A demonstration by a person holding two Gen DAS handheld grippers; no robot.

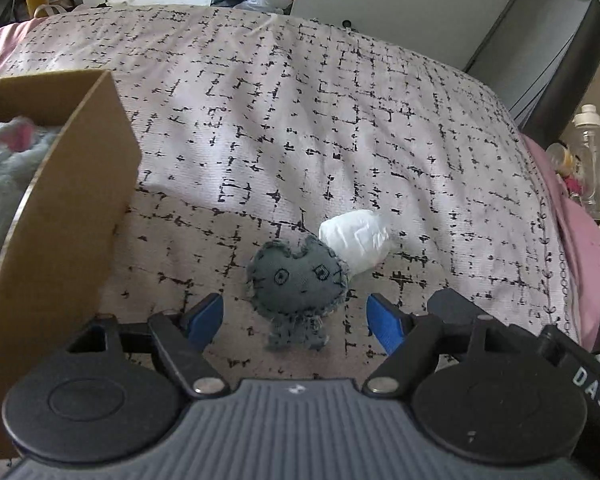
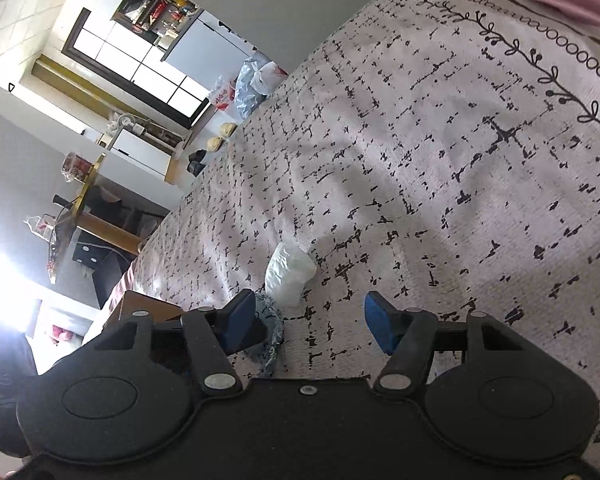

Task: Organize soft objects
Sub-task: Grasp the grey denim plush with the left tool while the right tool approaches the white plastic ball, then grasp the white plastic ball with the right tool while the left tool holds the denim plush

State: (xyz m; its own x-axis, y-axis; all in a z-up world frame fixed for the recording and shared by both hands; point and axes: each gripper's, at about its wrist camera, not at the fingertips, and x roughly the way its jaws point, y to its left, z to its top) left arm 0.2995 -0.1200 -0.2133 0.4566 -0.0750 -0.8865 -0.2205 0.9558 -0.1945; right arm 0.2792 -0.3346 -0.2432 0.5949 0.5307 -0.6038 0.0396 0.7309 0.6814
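The cardboard box runs off the frame's left edge, the fluffy bundle inside blurred; right wrist view's tongs hide most of the denim doll.

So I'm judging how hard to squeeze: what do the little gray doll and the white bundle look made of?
Gray doll: soft matte denim-like cloth, going by its frayed stitched edges. White bundle: crinkled thin plastic or tissue, slightly shiny; which one, I cannot tell.

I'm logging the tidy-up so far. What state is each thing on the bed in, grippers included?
Denim doll: lying loose on the bedspread, touching the white bundle.
White bundle: loose on the bedspread, not boxed.
Cardboard box: open, fluffy grey-pink toy inside.
Left gripper: open, straddling the doll, not gripping.
Right gripper: open, empty.
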